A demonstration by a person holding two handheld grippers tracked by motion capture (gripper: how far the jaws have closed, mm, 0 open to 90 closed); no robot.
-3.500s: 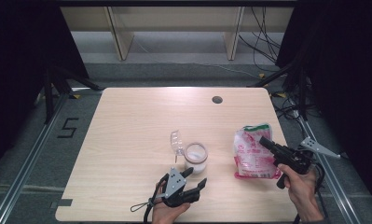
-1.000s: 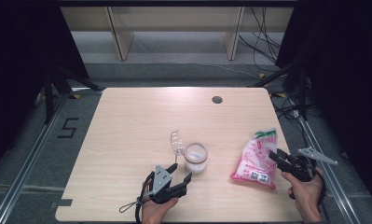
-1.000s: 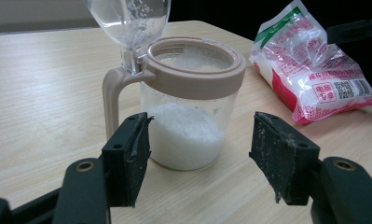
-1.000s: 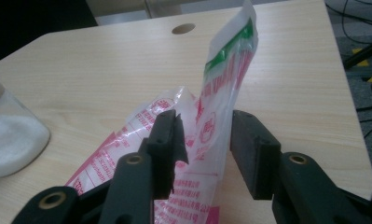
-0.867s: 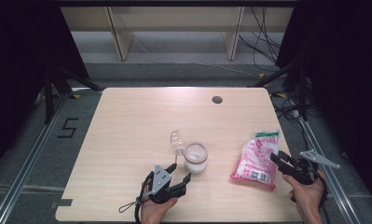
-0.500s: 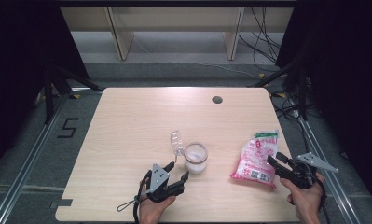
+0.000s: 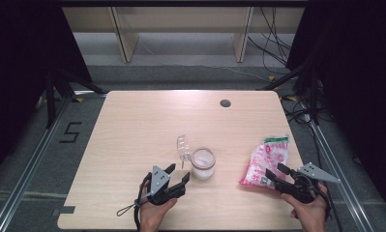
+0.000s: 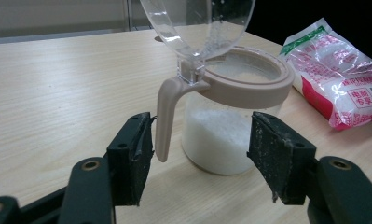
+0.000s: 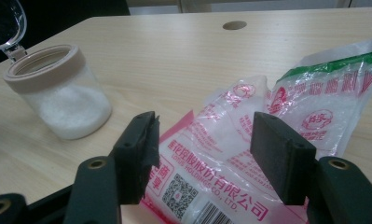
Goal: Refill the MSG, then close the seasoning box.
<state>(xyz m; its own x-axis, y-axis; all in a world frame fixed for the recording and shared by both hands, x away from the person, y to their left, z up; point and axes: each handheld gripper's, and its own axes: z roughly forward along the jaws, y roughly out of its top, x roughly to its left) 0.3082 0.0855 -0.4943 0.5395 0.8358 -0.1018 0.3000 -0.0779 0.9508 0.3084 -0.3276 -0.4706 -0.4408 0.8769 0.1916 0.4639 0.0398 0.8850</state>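
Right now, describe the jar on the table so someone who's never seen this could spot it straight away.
On the pale wooden table, look near the front edge, a little right of centre, just ahead of the left gripper. There stands the jar, with white granules inside. Unlike the flat pink and white bag lying to its right, it is upright, with a beige rim and a clear flip lid standing open.

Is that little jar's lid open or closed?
Open. The jar stands upright with its clear hinged lid flipped up above the tan rim, white grains inside.
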